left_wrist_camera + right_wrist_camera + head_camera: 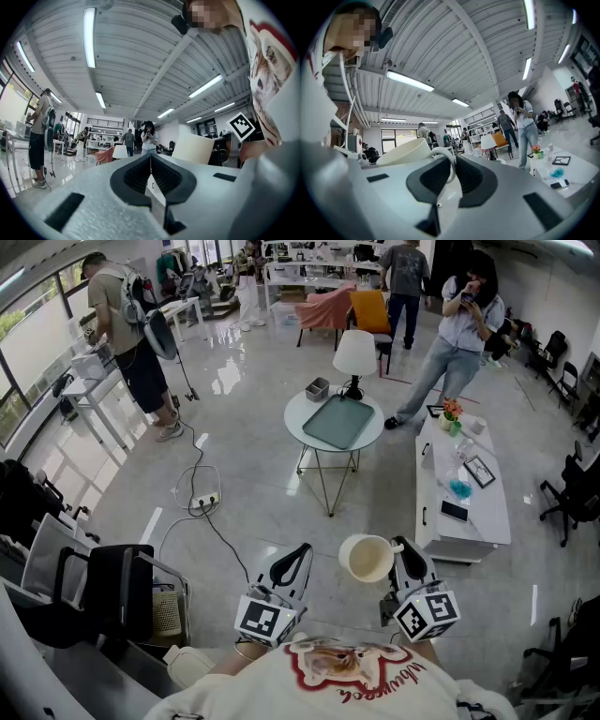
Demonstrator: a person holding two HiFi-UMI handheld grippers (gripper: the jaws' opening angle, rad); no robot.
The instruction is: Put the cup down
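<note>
A cream cup (pixel 366 559) hangs in the air in front of me, mouth tipped toward the camera. My right gripper (pixel 401 547) is shut on its handle. In the right gripper view the handle loop (pixel 449 165) sits pinched between the jaws, with the cup body (pixel 405 151) to the left of them. My left gripper (pixel 302 551) is held level with it, a short way left of the cup and not touching it. Its jaws meet with nothing between them (pixel 150 159). The cup (pixel 193 149) shows to the right in the left gripper view.
Ahead stands a round table (pixel 302 409) with a green tray (pixel 339 421), a small box and a white lamp (pixel 354 352). A long white low table (pixel 464 493) with small items lies to the right. A power strip and cable (pixel 204 502) cross the floor at left, near a black chair (pixel 112 587). People stand farther back.
</note>
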